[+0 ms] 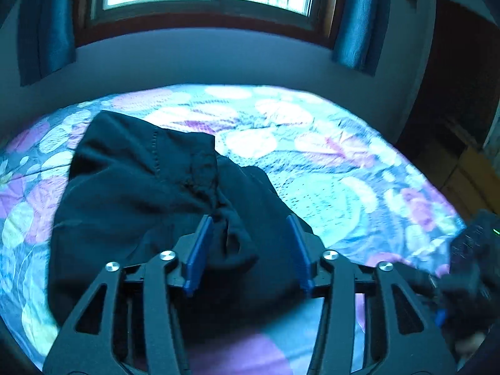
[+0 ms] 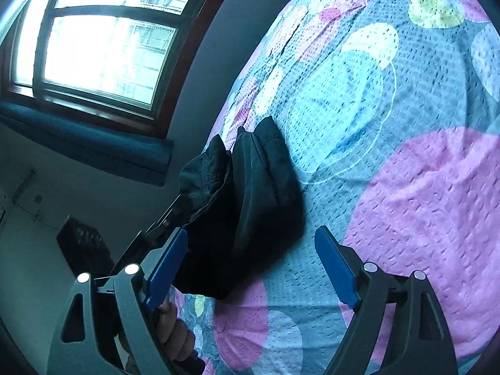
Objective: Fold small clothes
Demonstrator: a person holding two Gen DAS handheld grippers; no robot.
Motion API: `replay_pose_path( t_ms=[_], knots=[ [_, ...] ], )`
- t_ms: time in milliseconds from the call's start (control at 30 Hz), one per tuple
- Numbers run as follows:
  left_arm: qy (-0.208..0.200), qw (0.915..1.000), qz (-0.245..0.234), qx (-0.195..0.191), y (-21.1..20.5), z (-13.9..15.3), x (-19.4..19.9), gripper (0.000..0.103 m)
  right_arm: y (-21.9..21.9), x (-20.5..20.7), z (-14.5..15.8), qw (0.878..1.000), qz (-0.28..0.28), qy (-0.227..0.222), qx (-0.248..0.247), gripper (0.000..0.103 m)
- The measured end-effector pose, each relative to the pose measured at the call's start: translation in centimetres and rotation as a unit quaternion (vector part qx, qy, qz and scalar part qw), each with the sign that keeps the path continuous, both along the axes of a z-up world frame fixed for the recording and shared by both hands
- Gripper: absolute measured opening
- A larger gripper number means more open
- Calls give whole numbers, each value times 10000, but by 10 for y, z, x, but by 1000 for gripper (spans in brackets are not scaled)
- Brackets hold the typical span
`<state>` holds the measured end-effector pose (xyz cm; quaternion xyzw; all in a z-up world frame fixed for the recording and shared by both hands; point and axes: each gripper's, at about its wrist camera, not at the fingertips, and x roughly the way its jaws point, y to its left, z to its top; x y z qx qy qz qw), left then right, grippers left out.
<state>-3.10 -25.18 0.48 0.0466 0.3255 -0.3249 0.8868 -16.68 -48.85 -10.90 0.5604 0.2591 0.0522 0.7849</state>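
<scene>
No writing shows; both grippers' fingers (image 1: pixel 200 250) spread, free of the dark garment (image 1: pixel 140 181) on the bedspread (image 1: pixel 343 168).

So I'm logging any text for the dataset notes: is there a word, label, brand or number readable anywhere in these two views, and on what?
None can be read.
Dark garment: stitching only, no tag or print showing.
Patterned bedspread: circles and dots, no lettering.
Left gripper and right gripper: no markings visible.
Dark box on the floor: too blurred to tell.

Left gripper (image 1: pixel 250 243) and right gripper (image 2: pixel 250 262), jaws apart, pads pressing on nothing.
</scene>
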Motion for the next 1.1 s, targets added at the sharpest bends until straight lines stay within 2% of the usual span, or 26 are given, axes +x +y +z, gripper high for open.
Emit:
replay_pose_path(
  t_ms=[167, 233, 333, 400, 467, 567, 667, 700, 733, 767, 800, 900, 1000, 1100],
  knots=[
    [-508, 9985, 51, -217, 65, 18, -47, 63, 5, 13, 18, 9993, 276, -190, 138, 83],
    [-676, 9971, 252, -247, 96, 17, -56, 70, 12, 26, 27, 9987, 422, -248, 124, 83],
    [-886, 9933, 744, 74, 128, 4, -53, 73, 28, 64, 41, 9956, 891, -272, 52, 83],
    [-732, 9925, 914, 351, 141, -12, -38, 73, 37, 95, 45, 9924, 1222, -136, -14, 83],
    [-331, 9934, 945, 566, 146, -28, -18, 73, 44, 123, 44, 9897, 1418, 162, -144, 83],
    [-14, 9944, 917, 521, 149, -41, -4, 73, 55, 160, 35, 9816, 1824, 555, -111, 83],
    [169, 9946, 902, 487, 150, -52, 3, 73, 66, 187, 22, 9725, 2163, 824, 247, 83],
    [217, 9941, 941, 501, 149, -56, 6, 73, 68, 192, 19, 9708, 2212, 863, 342, 77],
    [267, 9938, 957, 498, 150, -58, 7, 73, 70, 196, 17, 9702, 2221, 908, 338, 66],
    [306, 9936, 960, 505, 150, -61, 11, 73, 73, 200, 17, 9695, 2237, 984, 206, 33],
    [319, 9928, 1025, 526, 150, -62, 13, 73, 78, 204, 18, 9669, 2336, 1021, 65, 26],
    [323, 9915, 1177, 449, 156, -60, 18, 74, 84, 205, 40, 9681, 2338, 816, -381, 20],
    [419, 9915, 1183, 350, 157, -59, 21, 76, 78, 194, 84, 9733, 2190, 186, -658, 19],
    [472, 9928, 1067, 256, 153, -58, 21, 81, 67, 176, 117, 9734, 2040, -310, -998, 17]
  ],
)
